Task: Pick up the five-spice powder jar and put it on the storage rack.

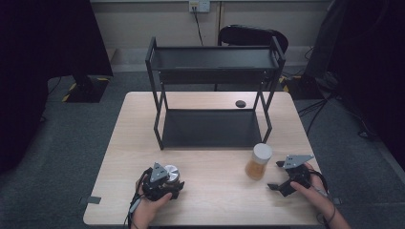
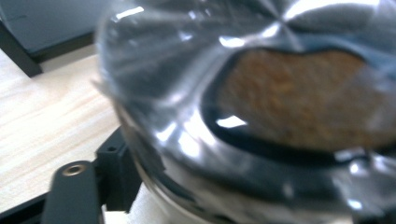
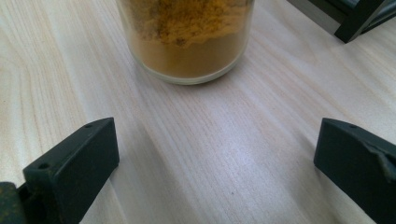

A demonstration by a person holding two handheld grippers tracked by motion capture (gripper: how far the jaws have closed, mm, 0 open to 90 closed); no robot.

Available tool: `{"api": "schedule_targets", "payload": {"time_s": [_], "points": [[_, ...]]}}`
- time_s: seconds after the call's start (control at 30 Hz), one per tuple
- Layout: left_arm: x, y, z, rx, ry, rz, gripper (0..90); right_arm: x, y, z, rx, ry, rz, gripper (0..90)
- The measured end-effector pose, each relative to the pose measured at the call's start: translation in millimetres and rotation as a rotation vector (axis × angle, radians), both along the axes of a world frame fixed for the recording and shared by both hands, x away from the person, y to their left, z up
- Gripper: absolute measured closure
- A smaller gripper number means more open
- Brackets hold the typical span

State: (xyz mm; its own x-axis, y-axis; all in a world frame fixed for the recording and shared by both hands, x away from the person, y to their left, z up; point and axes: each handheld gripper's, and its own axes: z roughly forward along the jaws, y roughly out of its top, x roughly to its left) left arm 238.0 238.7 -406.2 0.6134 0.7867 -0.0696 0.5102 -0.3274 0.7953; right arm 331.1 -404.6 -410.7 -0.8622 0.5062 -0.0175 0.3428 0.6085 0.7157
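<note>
Here, unlabelled silver-lidded jar (image 1: 170, 174) in left tool (image 1: 165, 187)

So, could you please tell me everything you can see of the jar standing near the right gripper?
The jar is a clear glass cylinder with a pale, whitish lid. It stands upright on the wooden table, in front of the black shelf's right leg. Orange-brown powder fills roughly its lower half, with some clinging higher up the wall. The right gripper faces it with open fingers, apart from it; nothing touches it but the table.

the shelf rack (image 1: 213, 95) stands at the table's (image 1: 129, 143) far side — one jar (image 1: 170, 175) front left, another jar (image 1: 258, 161) right of it.
</note>
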Motion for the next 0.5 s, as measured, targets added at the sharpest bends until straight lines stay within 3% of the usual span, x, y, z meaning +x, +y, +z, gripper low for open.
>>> {"api": "schedule_targets", "payload": {"time_s": [0.2,0.5], "points": [[-4.2,-4.1,-0.4,0.026,-0.028,0.002,30.9,0.0,0.0,0.0,0.0,0.0,0.0,0.0],[0.9,-10.1,9.9,0.035,-0.011,0.016,31.5,0.0,0.0,0.0,0.0,0.0,0.0,0.0]]}}
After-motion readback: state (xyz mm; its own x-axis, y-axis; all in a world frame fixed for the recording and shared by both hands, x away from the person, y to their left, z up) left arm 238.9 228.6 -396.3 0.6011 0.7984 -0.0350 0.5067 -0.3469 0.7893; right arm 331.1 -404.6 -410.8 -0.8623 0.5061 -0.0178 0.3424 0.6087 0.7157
